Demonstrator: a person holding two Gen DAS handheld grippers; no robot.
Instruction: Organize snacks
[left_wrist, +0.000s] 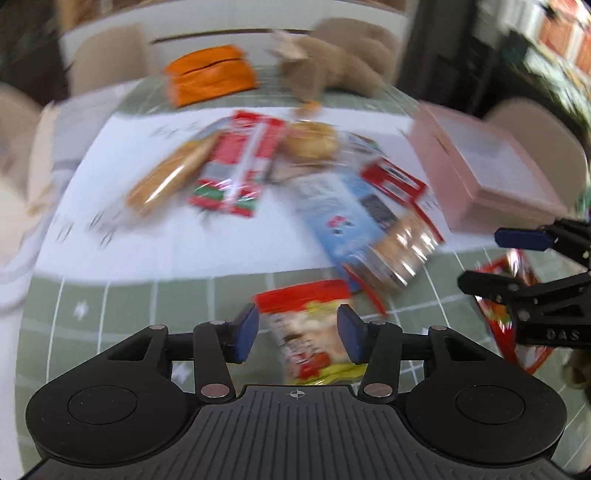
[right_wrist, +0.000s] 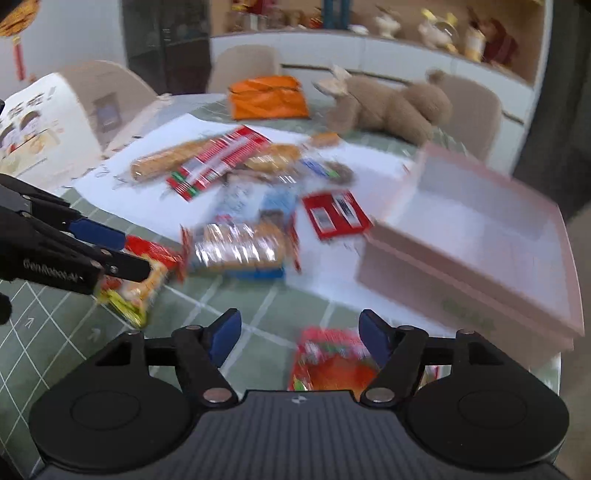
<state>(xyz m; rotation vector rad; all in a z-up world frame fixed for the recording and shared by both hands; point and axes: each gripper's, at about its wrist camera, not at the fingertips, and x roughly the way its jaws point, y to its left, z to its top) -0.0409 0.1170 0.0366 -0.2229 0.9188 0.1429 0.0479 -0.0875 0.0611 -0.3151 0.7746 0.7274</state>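
Two packets: a red-and-yellow crinkly snack pouch (left_wrist: 308, 332) lies flat on the green gridded table mat (left_wrist: 122, 306), and a red-and-orange glossy snack bag (right_wrist: 330, 360) lies nearer the box.
Left gripper (left_wrist: 298, 334): jaws apart, the red-and-yellow pouch between the blue pads (left_wrist: 246, 332) with a gap on each side, so nothing is clamped.
Right gripper (right_wrist: 300, 341): jaws apart over the red-and-orange bag, which sits toward its right pad; it does not look pinched, though blur makes this hard to confirm.
Key relation: the pouch's long axis runs straight away from the left jaws, so they span its narrow width; the left hand is the nearer one.
Destination: a pale pink open rectangular storage box (right_wrist: 480, 266) stands at the right, just beside the right gripper.
Remaining pile: a clear-wrapped stack of round biscuits (right_wrist: 240, 249) and other wrapped snacks lie on a white paper sheet (right_wrist: 155, 140).
Beyond: an orange folded pouch (right_wrist: 267, 96) and a brown plush toy (right_wrist: 391, 105).
Writing: "GenRobot.AI", somewhat smeared, on the left gripper's arm; packet labels too blurred to read.
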